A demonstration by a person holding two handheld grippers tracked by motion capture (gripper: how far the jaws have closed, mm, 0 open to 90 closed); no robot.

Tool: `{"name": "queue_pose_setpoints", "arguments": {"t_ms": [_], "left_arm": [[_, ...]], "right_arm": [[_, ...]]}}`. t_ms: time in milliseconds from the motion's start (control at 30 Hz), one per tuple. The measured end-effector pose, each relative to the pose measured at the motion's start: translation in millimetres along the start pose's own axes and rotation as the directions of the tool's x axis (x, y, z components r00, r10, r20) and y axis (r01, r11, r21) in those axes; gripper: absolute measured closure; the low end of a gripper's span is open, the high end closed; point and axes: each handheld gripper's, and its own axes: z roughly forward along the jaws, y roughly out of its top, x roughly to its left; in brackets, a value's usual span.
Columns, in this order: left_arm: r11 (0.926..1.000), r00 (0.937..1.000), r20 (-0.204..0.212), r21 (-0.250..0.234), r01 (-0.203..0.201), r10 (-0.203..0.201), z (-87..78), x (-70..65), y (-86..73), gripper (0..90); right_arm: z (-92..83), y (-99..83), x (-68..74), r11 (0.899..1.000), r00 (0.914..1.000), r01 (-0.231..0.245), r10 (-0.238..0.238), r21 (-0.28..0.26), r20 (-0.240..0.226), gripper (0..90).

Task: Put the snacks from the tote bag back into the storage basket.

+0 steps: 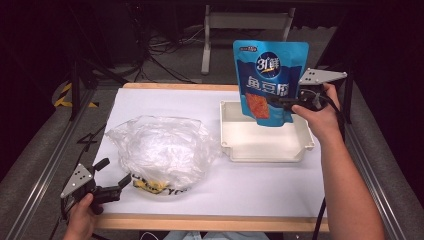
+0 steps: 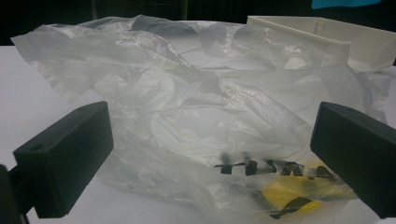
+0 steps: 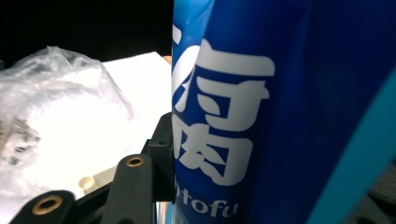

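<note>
A blue snack pouch [image 1: 269, 80] with white lettering is held upright above the white tray [image 1: 264, 145], its lower edge over the tray's back part. My right gripper [image 1: 278, 103] is shut on the pouch's lower right side; close up, the blue pouch [image 3: 280, 112] stands against one black jaw. A crumpled clear plastic bag [image 1: 160, 147] with yellow and black print lies on the white table sheet. My left gripper [image 1: 114, 176] stands open at the bag's near left edge, and the bag [image 2: 205, 126] lies between and beyond its two black jaws.
The white sheet [image 1: 150, 100] covers a wood-edged table [image 1: 210, 223]. Metal rails run along both sides, and a grey stand [image 1: 247, 22] and cables sit on the floor behind.
</note>
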Motion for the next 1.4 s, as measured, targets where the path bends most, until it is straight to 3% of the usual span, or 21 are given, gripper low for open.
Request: {"name": "queue_pose_setpoints", "arguments": {"t_ms": [200,367,600,933,1233,1400], "left_arm": [[1.0,1.0,0.0,-0.001,0.0,0.0,0.1,0.0,-0.1,0.2],[1.0,1.0,0.001,0.002,0.002,-0.002,0.0,0.0,-0.3,0.2],[0.9999,1.0,0.004,0.014,-0.003,0.002,-0.2,0.3,0.0,0.2],[0.9999,1.0,0.004,0.015,-0.003,0.003,0.1,0.4,-0.2,0.2],[0.9999,1.0,0.004,0.016,-0.001,0.001,-0.2,0.6,-0.3,0.2],[0.9999,1.0,0.004,0.016,-0.002,0.002,-0.1,0.5,-0.2,0.2]], "right_arm": [[5.3,-12.7,-9.1,1.0,0.9997,-0.016,0.016,0.012,0.02,55.9],[16.2,-24.9,-8.1,0.998,0.9996,-0.029,0.029,0.047,0.003,55.9],[28.7,-42.6,-6.5,0.997,0.9981,-0.061,0.062,0.053,-0.009,55.9],[48.3,-59.1,1.6,0.987,0.9975,-0.061,0.065,0.147,-0.027,55.8],[54.5,-70.3,1.3,0.988,0.9962,-0.08,0.084,0.134,-0.024,55.5],[54.3,-72.6,0.8,0.99,0.9967,-0.064,0.069,0.125,-0.041,53.5]]}}
